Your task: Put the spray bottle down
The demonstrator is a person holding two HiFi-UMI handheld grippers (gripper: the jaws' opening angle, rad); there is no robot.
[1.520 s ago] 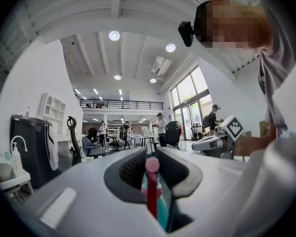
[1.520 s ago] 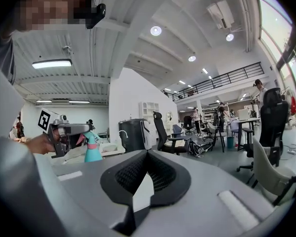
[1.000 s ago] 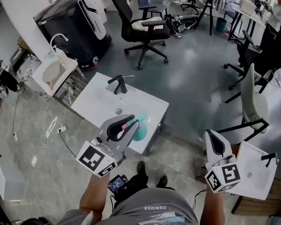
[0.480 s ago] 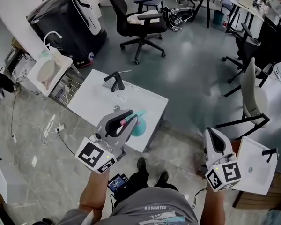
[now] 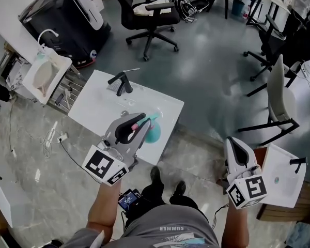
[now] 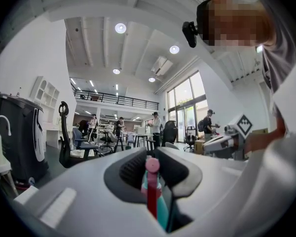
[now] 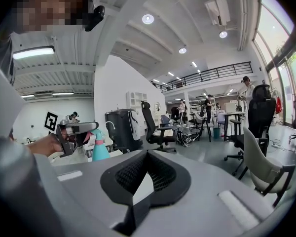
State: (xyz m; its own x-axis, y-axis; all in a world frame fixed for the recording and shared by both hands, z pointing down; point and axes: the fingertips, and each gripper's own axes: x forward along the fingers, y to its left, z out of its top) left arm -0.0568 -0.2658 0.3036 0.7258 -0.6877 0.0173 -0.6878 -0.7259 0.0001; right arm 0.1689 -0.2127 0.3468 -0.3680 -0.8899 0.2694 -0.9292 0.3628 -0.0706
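The step in hand is the carrying of the spray bottle to its place; it is not yet put down. The left hand-held gripper points about level and pinches the bottle at the neck, just under the pink head. The teal body hangs below the jaws. The bottle is over the white surface, close to its near right corner and well apart from the black faucet at the far edge. I cannot tell if the bottom touches the surface already; I judge that it does not.

The next move calls for lowering the bottle upright until its bottom rests flat, not too close to the edge, and only then spreading the jaws. The right hand-held gripper is off the surface, with tips pressed together on nothing.
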